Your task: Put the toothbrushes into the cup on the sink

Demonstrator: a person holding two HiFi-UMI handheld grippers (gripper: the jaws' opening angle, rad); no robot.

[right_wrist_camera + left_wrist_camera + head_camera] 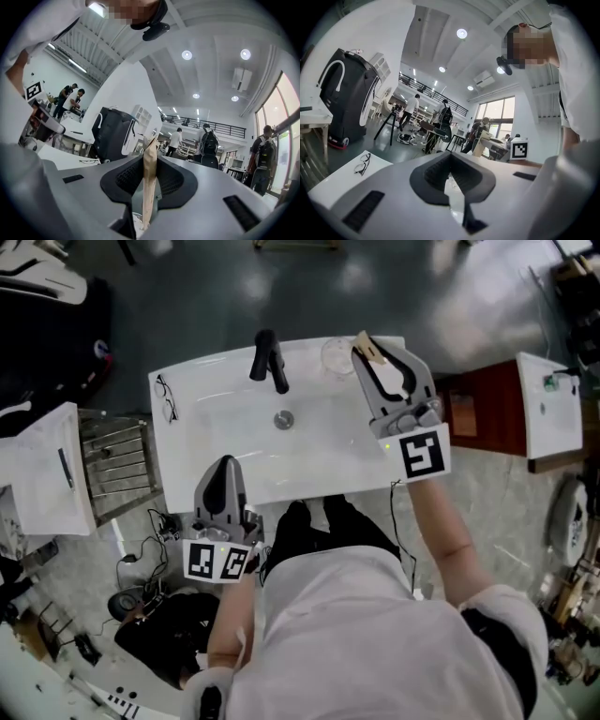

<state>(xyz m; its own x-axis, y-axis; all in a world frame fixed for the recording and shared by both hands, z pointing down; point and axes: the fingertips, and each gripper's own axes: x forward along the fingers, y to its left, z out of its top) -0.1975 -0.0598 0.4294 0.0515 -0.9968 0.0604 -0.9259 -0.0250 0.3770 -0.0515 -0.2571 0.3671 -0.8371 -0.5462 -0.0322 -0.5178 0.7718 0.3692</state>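
Head view: the cup [337, 355] stands on the sink [178, 442], just right of the faucet [269, 360]. Nothing shows inside it, so no drop looks done. The right gripper [378, 362] carries 1 toothbrush [367, 347] right of the faucet, just beside the cup and not yet in it. The left gripper [225, 476] sits at the front rim, well apart from the faucet. No other toothbrush shows.

Left gripper view: jaws pressed together, empty.

Right gripper view: jaws pinch the toothbrush [149, 178], which stands upright between the pads.
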